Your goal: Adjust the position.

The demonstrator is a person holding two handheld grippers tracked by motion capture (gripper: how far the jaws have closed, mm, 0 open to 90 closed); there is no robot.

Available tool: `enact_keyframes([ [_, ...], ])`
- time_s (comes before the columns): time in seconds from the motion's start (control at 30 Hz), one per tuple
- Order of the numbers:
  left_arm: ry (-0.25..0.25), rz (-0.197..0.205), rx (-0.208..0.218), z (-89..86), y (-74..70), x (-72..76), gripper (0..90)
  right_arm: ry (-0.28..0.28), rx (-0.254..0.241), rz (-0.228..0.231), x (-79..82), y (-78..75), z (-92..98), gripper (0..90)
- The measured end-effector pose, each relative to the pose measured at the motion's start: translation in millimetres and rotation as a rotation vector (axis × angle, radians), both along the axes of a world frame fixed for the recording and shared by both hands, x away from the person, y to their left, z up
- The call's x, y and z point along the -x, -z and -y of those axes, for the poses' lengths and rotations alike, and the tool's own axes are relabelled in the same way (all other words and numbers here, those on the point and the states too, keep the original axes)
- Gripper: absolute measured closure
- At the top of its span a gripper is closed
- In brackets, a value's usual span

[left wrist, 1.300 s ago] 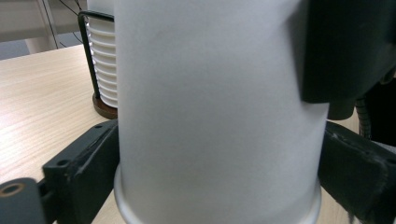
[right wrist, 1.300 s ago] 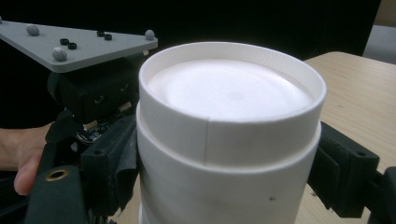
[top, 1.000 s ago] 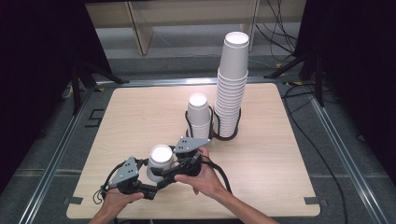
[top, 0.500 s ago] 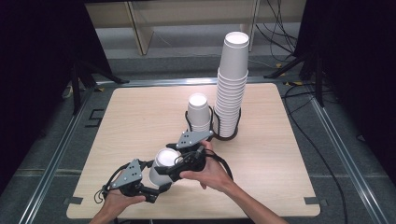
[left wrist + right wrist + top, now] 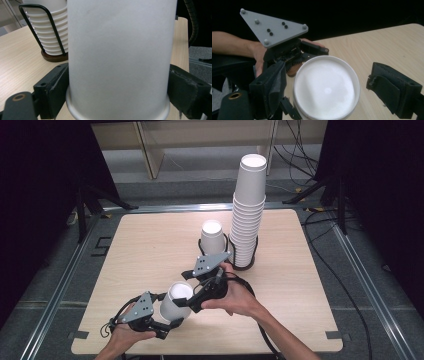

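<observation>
Paper cup (image 5: pixel 176 301), upside down at lower left of the high view, is pinched by the left gripper (image 5: pixel 165 317), whose jaws have just been closing on it; squeezing harder may crush it; the right gripper (image 5: pixel 192 299) stands spread around its base. Holder (image 5: pixel 245 262) carries a tall cup stack (image 5: pixel 248 215); beside it a shorter stack (image 5: pixel 212 237).

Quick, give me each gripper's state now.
Left gripper: jaws just closed in, shut on the cup.
Right gripper: open around the cup's base, not gripping.
</observation>
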State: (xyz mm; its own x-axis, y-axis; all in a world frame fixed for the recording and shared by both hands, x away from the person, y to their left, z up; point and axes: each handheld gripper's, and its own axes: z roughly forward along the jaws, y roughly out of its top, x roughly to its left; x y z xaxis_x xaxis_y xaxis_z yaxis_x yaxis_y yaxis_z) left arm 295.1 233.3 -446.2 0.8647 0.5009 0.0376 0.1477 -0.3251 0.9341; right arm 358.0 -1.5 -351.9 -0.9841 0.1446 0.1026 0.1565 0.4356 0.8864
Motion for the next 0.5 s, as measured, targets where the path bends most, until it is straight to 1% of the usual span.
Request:
enact_keyframes([
  [0.03, 0.002, 0.001, -0.010, -0.3, -0.6, 0.2, 12.5, 0.004, 0.019, -0.029, 1.6, -0.3, 0.7, 15.0],
  [0.07, 0.008, 0.006, -0.006, 0.2, -0.2, 0.0, 12.5, -0.001, 0.026, -0.031, 1.3, 0.2, 0.5, 15.0],
  [0.1, 0.008, 0.004, -0.025, -0.4, -1.2, 0.6, 12.5, -0.012, 0.038, -0.038, 1.3, 0.9, 0.1, 15.1],
  [0.13, 0.010, 0.005, -0.025, -0.3, -1.1, 0.7, 12.5, -0.040, 0.043, 0.004, -1.0, 2.2, -1.0, 15.1],
  [0.17, 0.010, 0.005, -0.025, -0.3, -1.1, 0.7, 12.6, -0.048, 0.055, 0.010, -0.4, 3.1, -1.8, 15.1],
  [0.2, 0.012, 0.004, -0.028, -0.4, -1.0, 0.9, 12.6, -0.050, 0.072, 0.003, 0.8, 4.2, -2.9, 15.1],
  [0.27, 0.012, 0.005, -0.025, -0.1, -0.5, 1.1, 12.6, -0.063, 0.086, 0.017, 1.4, 5.8, -5.2, 15.1],
  [0.33, 0.013, 0.004, -0.027, 0.0, -0.5, 1.1, 12.6, -0.067, 0.091, 0.020, 1.7, 6.4, -5.9, 15.1],
  [0.37, 0.020, 0.005, -0.025, 0.4, 0.0, 0.9, 12.6, -0.072, 0.108, 0.024, 2.3, 7.9, -8.2, 15.1],
  [0.4, 0.020, 0.005, -0.025, 0.4, 0.0, 0.9, 12.5, -0.072, 0.108, 0.024, 2.3, 7.9, -8.2, 15.1],
  [0.43, 0.019, 0.003, -0.039, 0.0, -0.7, 1.4, 12.6, -0.079, 0.116, 0.021, 2.2, 9.1, -9.7, 15.2],
  [0.47, 0.020, 0.005, -0.042, 0.1, -0.8, 1.4, 12.6, -0.063, 0.130, -0.016, 4.9, 9.4, -9.7, 15.2],
  [0.5, 0.020, 0.005, -0.042, 0.1, -0.8, 1.4, 12.6, -0.063, 0.130, -0.016, 4.9, 9.4, -9.7, 15.2],
])
